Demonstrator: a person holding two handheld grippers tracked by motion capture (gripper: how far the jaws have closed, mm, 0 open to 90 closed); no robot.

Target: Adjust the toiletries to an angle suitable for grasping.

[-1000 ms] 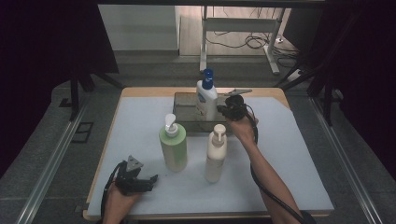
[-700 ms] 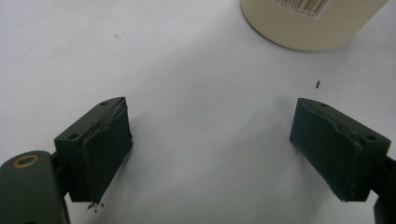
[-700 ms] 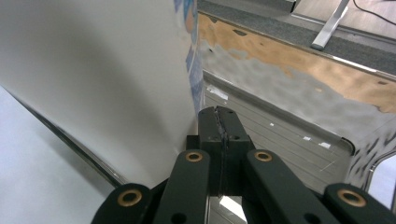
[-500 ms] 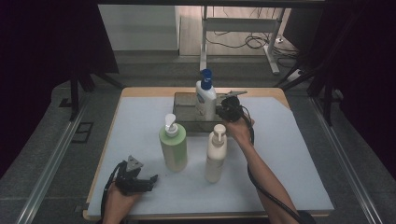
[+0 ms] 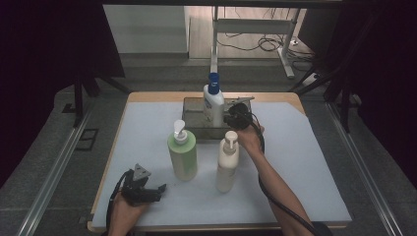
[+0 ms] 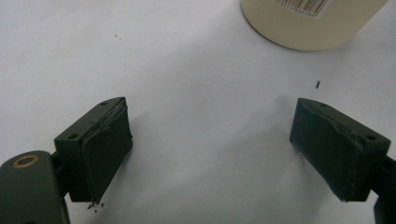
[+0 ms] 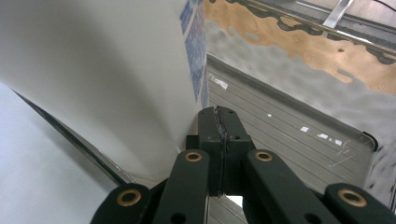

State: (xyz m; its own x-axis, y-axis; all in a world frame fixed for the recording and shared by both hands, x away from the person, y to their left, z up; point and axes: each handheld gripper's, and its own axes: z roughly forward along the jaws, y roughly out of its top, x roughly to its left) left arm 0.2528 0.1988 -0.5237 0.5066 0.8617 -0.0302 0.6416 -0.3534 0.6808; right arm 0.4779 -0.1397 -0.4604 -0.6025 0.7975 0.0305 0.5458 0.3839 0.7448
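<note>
Beside the right gripper's (image 5: 235, 116) clenched, empty jaws a white bottle (image 5: 214, 103) already stands in the tray (image 5: 192, 120), while ahead of the left gripper's (image 5: 147, 189) spread jaws green (image 5: 182, 152) and cream (image 5: 227, 162) bottles wait on the counter (image 5: 305, 162).

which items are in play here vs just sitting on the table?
In play:
- white bottle with blue cap, standing in the metal tray
- right gripper, shut, beside that bottle

Idle:
- green pump bottle
- cream pump bottle
- left gripper, open, empty
</note>
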